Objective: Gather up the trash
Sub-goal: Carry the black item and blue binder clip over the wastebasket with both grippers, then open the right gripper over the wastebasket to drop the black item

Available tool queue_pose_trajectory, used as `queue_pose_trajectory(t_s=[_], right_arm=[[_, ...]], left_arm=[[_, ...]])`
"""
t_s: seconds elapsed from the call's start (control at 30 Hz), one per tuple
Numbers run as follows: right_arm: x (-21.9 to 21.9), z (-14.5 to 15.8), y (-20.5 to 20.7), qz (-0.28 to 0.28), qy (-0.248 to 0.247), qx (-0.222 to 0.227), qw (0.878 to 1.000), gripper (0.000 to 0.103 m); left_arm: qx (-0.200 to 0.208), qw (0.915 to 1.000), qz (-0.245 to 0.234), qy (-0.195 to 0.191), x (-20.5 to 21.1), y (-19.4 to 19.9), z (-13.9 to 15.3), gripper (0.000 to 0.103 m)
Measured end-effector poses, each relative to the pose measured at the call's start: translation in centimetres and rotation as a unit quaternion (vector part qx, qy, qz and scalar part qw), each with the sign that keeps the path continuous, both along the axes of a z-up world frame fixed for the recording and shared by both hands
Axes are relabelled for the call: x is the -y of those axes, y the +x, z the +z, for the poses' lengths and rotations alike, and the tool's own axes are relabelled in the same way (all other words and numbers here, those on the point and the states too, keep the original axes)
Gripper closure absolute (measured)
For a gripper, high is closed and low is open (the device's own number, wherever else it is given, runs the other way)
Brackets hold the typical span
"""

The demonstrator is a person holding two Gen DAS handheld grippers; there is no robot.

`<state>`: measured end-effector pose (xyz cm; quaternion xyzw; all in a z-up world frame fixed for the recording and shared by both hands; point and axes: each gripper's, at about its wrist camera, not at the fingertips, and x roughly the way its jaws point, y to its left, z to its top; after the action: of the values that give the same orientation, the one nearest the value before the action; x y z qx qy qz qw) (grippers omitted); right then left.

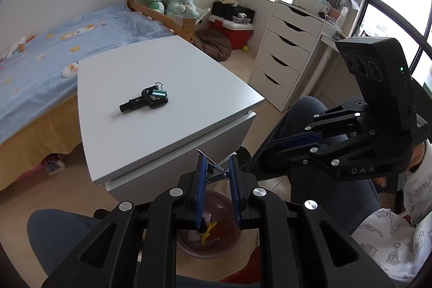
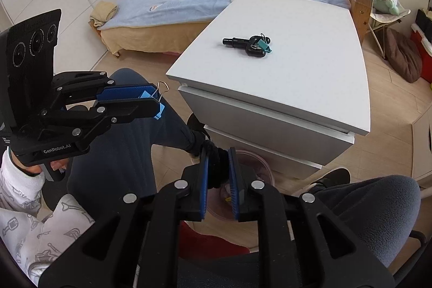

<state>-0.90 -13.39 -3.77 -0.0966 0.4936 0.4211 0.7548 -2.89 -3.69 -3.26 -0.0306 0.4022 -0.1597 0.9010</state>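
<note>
Two clips: blue binder clip (image 2: 159, 101) in left claw (image 2: 155, 99), right-view only.

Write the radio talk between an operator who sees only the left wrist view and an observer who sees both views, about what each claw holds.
Operator: My left claw pinches something with thin wire loops. What is it?
Observer: A binder clip. From the right wrist view its body is light blue.
Operator: The right claw is side-on to me. Does it hold anything?
Observer: Yes. It is shut on a black fuzzy band, which fills the gap between its blue pads.
</note>
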Motion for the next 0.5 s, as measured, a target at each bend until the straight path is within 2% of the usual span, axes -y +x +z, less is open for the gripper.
queue_pose_trajectory(t_s=[0.03,0.07,0.1,0.27,0.5], right_arm=[[0.0,-0.1,0.0,-0.003,-0.001,0.0,1.0,0.028],[0.1,-0.1,0.1,-0.007,0.001,0.002,1.0,0.014],[0.4,0.0,0.2,-0.013,0.007,0.006,1.0,0.009],[1.1,0.4,0.6,-0.044,-0.012,0.037,0.998,0.005],[1.6,0.3,1.1,-0.059,-0.015,0.037,0.997,0.004]], left_arm=[[0.0,1.0,0.0,0.0,0.0,0.0,0.0,0.087],[0.0,1.0,-0.001,0.0,0.0,0.0,0.0,0.087],[-0.001,1.0,-0.001,0.0,0.0,0.0,-0.1,0.087],[-0.006,1.0,-0.001,0.0,0.0,-0.1,-0.4,0.087],[-0.012,0.9999,-0.003,-0.001,0.1,0.0,-0.6,0.087]])
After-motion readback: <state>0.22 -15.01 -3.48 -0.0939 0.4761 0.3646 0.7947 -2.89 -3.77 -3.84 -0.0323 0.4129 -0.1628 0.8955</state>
